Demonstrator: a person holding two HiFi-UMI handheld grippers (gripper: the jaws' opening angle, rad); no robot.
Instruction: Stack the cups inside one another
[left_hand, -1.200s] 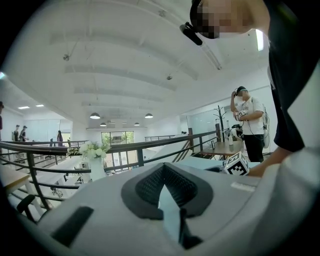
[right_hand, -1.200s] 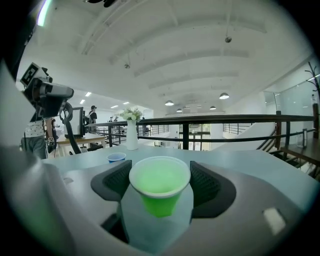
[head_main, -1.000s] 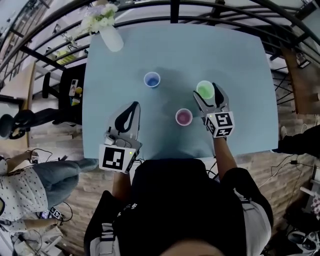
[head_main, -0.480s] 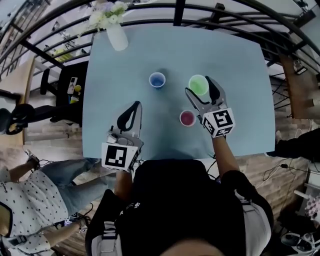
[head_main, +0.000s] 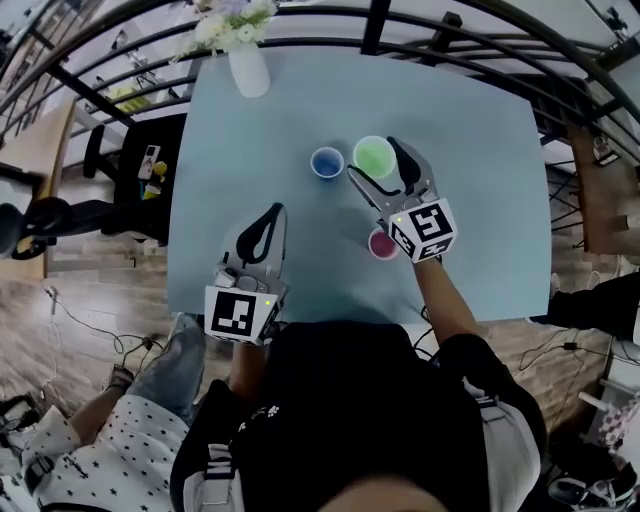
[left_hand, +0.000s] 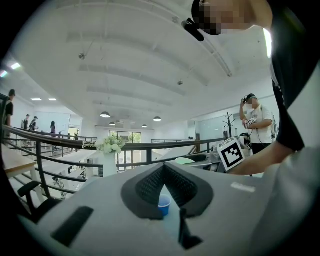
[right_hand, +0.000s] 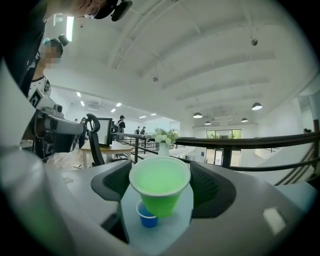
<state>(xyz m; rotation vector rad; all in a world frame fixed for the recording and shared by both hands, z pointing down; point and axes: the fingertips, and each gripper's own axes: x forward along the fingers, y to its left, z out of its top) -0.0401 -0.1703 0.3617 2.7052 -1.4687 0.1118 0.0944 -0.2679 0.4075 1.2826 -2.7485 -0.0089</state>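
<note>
A white vase (head_main: 249, 72) of flowers is standing at the pale blue desk's (head_main: 480, 150) far corner. A black railing (right_hand: 250, 140) is curving behind it.

**Up goes the green cup (head_main: 375, 157), two on the desk (head_main: 480, 150)**

It's upright, mouth open, gripped in the right tongs (right_hand: 160, 186) and clear of the desk, just beside the smaller blue cup (head_main: 326, 162) standing mid-desk. The pink cup (head_main: 380, 245) stands nearer the near edge, partly hidden.
</note>
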